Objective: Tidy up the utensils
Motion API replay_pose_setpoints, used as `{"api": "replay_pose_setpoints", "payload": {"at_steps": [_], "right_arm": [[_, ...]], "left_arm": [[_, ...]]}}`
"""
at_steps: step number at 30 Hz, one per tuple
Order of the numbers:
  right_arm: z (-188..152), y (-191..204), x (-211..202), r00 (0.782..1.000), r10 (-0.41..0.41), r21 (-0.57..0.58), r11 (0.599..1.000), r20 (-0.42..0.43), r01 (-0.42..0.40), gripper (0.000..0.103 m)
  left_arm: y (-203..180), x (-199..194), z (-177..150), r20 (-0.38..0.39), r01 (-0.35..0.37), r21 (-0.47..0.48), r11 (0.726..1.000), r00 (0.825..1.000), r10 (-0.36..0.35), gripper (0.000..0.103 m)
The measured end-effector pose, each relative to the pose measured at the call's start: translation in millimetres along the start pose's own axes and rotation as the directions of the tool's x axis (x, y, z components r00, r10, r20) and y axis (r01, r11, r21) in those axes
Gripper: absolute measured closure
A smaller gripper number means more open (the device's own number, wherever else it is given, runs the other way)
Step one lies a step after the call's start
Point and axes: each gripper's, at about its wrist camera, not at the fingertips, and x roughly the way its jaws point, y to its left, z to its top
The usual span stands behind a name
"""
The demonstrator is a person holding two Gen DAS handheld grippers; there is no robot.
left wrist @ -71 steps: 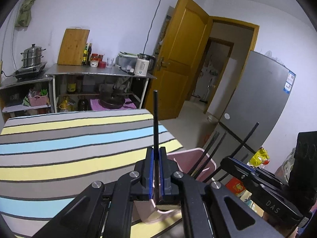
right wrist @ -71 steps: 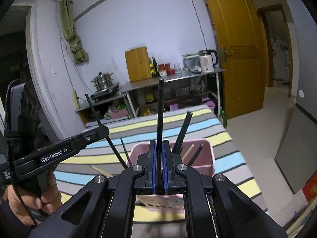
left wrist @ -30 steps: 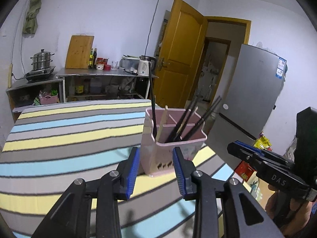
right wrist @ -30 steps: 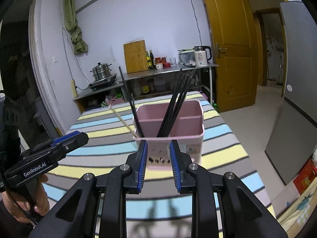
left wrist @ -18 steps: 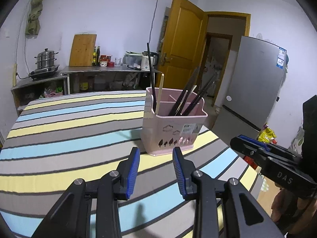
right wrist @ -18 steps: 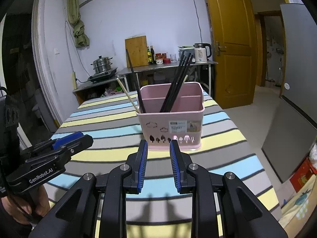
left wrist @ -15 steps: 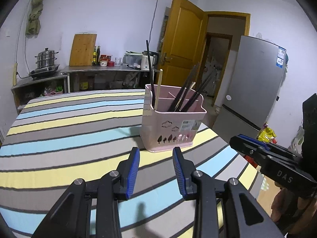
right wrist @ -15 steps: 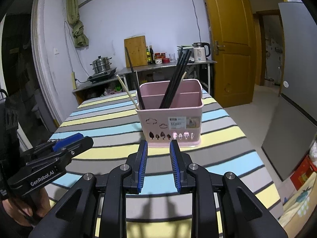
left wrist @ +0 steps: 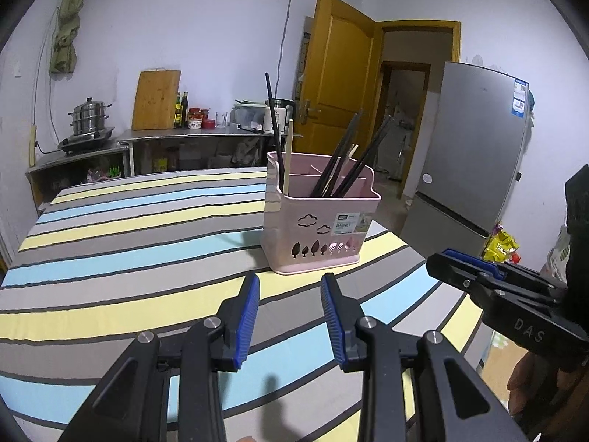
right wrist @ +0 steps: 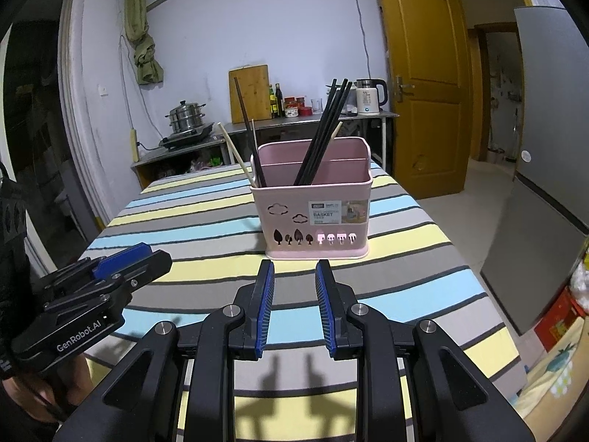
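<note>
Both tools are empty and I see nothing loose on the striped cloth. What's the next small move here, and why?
Probably hold both tools back from the pink basket and stop. The left tool and right tool stand open with nothing between their pads, the black chopsticks and pale ones already stand in the basket, and no utensil shows on the striped cloth.

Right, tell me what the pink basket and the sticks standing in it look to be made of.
Pink basket: most likely moulded plastic, matte, judging by the thin even walls, cut-out clouds and trees, and a stuck-on label.
Black chopsticks: smooth and dark, perhaps lacquered wood or plastic; the pictures cannot settle which.
Pale chopsticks: light tan and unpainted, probably bamboo or wood.
</note>
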Motion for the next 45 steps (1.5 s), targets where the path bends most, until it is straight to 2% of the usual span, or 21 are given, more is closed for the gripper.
{"api": "replay_pose_setpoints", "payload": {"at_steps": [45], "right_arm": [[-3.1, 9.5, -8.2, 1.000, -0.007, -0.012, 1.000, -0.003, 0.007, 0.079]], "left_arm": [[-6.6, -3.9, -5.4, -0.001, -0.013, 0.004, 1.000, 1.000, 0.013, 0.069]]}}
